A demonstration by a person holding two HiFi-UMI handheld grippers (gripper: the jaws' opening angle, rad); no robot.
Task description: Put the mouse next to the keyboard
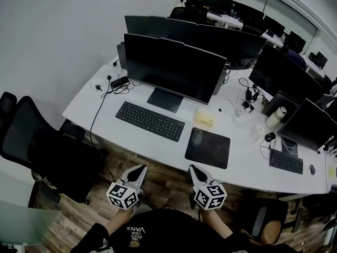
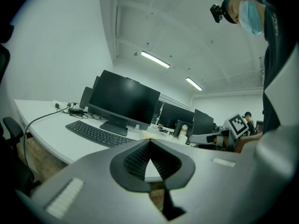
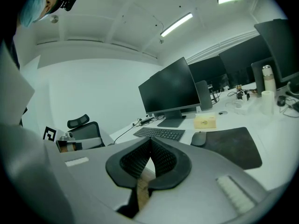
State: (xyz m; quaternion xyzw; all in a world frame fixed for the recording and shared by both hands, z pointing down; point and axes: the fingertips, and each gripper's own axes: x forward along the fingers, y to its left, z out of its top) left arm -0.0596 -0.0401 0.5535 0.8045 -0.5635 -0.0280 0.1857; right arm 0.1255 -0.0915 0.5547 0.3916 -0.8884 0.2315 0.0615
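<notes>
Office desks fill the head view, and a white counter point(image 1: 89, 107) curves ahead of me over a wood floor point(image 1: 163, 181). On it a keyboard point(image 1: 150, 121) lies in front of a monitor point(image 1: 174, 67). The mouse point(image 1: 196, 136) sits on the far left corner of a dark pad point(image 1: 210, 151), near the keyboard's right end but apart from it. A yellow box point(image 1: 204, 118) lies just behind the pad. I hold my left gripper point(image 1: 141, 169) and right gripper point(image 1: 193, 168) side by side over the floor, short of the counter's edge. A chair point(image 1: 31, 141) stands to my left.

From the left gripper view, my left gripper point(image 2: 148, 142) has its jaws pressed together at the tips with nothing between them. The keyboard point(image 2: 96, 133) and monitor point(image 2: 124, 101) lie beyond, and my right gripper point(image 2: 212, 138) shows at the right.

From the right gripper view, my right gripper point(image 3: 150, 139) is also closed tight and empty. Past it I see the mouse point(image 3: 198, 138) on the pad point(image 3: 233, 146), the keyboard point(image 3: 160, 133) to its left, and the box point(image 3: 204, 121) behind.
</notes>
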